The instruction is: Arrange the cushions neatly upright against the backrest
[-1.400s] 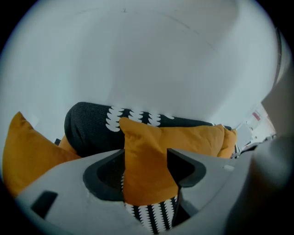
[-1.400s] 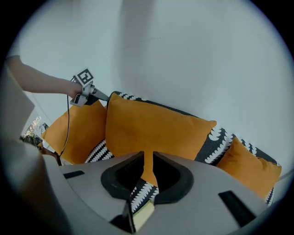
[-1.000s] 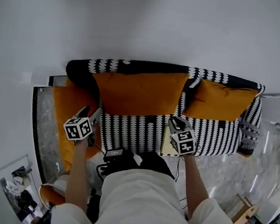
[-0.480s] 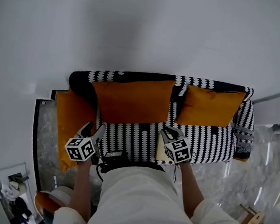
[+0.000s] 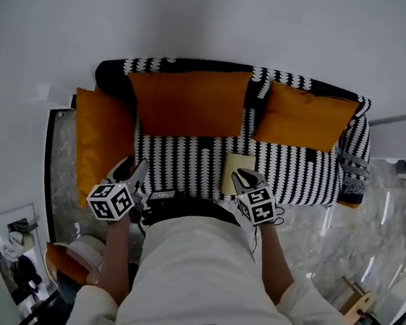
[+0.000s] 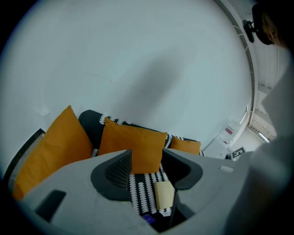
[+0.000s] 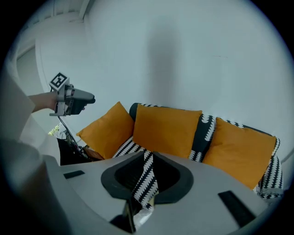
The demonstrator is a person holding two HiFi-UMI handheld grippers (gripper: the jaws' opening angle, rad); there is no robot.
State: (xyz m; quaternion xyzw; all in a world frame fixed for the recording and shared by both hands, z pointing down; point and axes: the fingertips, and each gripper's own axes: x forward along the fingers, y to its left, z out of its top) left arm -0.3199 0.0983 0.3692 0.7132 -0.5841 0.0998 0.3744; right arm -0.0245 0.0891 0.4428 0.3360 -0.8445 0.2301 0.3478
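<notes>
- Risk, left cushion (image 5: 102,139): it stands at the sofa's (image 5: 289,177) left end and seems to lean on the arm, not the backrest (image 5: 199,68). Gripped by one corner only, it would likely sag, swing and slip out.
- Risk, middle cushion (image 5: 188,102): upright against the backrest, close to the left one. Sliding the left one along could push it over or out of line.
- Risk, right cushion (image 5: 304,117): upright against the backrest, apart from the others. I judge it safe unless it is bumped.
- Risk, pale flat pad (image 5: 235,168): lies on the seat in front of the cushions. A low reach by the right tool could drag it along.
- Left gripper (image 6: 147,166): jaws spread moderately and have just been closing. Nothing is between them, only the sofa seen beyond. It hangs near the seat's front left corner, just beside the left cushion's near edge.
- Right gripper (image 7: 146,176): jaws drawn almost together, a thin slit left. It pinches nothing and hovers over the seat's front edge by the pad.
</notes>
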